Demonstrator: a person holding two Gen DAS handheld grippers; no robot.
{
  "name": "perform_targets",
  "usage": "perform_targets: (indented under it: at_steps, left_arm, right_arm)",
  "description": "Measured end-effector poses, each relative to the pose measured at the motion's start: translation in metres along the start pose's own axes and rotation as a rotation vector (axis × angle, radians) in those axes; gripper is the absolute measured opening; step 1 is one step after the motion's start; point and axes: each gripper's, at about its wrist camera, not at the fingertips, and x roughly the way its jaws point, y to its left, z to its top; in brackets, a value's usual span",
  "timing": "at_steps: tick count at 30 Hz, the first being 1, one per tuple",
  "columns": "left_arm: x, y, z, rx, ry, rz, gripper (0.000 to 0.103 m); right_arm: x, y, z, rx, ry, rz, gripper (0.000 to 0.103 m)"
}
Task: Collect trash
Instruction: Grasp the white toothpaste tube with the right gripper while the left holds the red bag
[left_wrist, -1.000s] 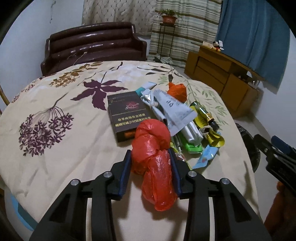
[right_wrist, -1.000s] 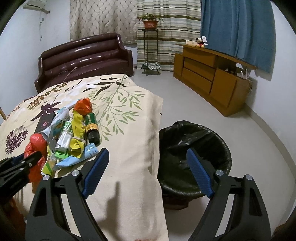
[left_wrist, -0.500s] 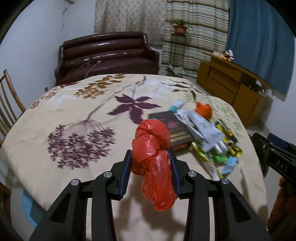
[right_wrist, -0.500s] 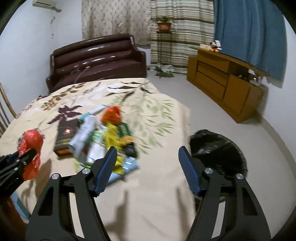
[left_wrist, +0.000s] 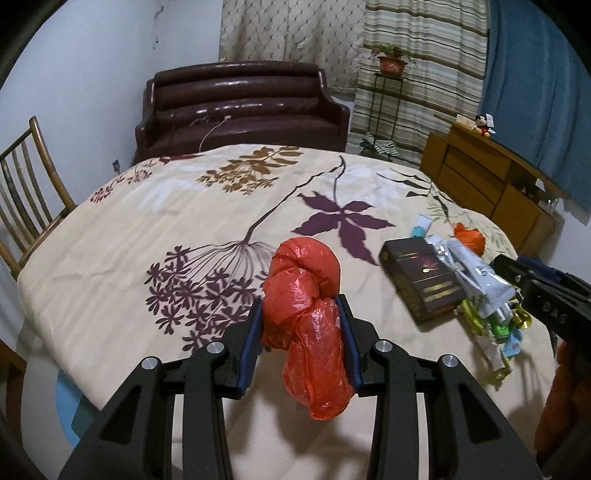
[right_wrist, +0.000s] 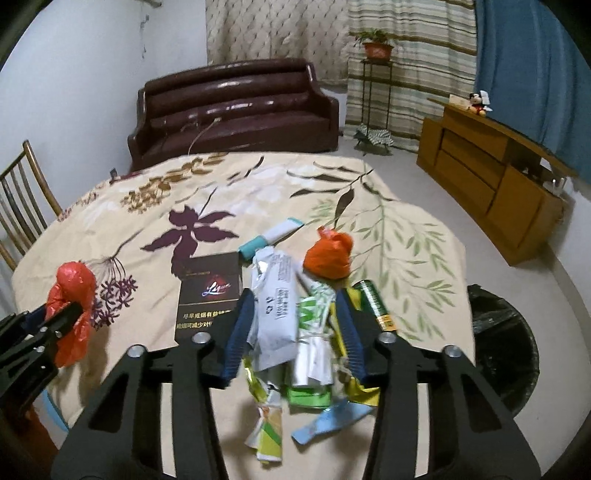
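- Left gripper (left_wrist: 301, 325): clamped on the red plastic bag (left_wrist: 304, 295), held above the floral tablecloth (left_wrist: 184, 206).
- Right gripper (right_wrist: 295, 325): jaws closing around the wrapper pile (right_wrist: 291, 317) at table centre; contact cannot be confirmed.
- Bin (right_wrist: 506, 339): at 3 o'clock from the pile.
- Risk: the loose wrappers may slip from a partial grip and scatter.

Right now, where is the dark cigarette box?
On the floral cloth, left of the wrapper pile in the right wrist view. The dark cigarette box lies between that pile and the red bag.
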Motion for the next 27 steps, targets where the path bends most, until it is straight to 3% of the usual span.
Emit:
perform_targets:
  at_steps: [2, 5, 22, 27]
  left_arm:
    - [0.002, 0.004, -0.001, -0.009, 0.006, -0.001, 0.039]
    - [0.005, 0.008, -0.001, -0.019, 0.012, -0.008, 0.039]
    - [0.011, 0.008, -0.003, -0.027, 0.024, -0.035, 0.039]
    - [0.011, 0.004, -0.004, -0.026, 0.021, -0.040, 0.039]
  right_arm:
    - [0.008, 0.002, -0.001, -0.003, 0.022, 0.002, 0.029]
    - [0.016, 0.004, -0.002, 0.001, 0.050, 0.014, 0.023]
    - [0.031, 0.014, -0.002, -0.025, 0.084, 0.017, 0.025]
    - [0.026, 0.011, -0.001, -0.018, 0.058, 0.024, 0.023]
